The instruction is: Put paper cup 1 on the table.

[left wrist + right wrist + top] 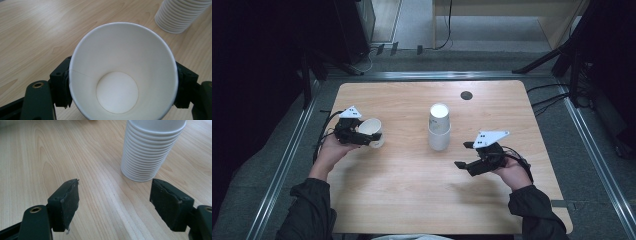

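Note:
A single white paper cup (373, 129) is gripped at the table's left side by my left gripper (371, 137), whose pads press on both sides of its wall. In the left gripper view the cup (122, 62) shows its open mouth and bare inside. A tall stack of upside-down white paper cups (439, 127) stands at the table's middle, also seen as the stack (180, 15) and the stack (150, 147). My right gripper (462, 154) hovers to the right of that stack. Its jaws stand wide apart, and the right gripper (115, 202) has only bare wood between them.
The wooden table (412, 200) has a dark round cable hole (466, 95) near its far edge. Metal rails (287, 160) run along the floor on both sides, and black stand legs (542, 60) reach in at the far corners.

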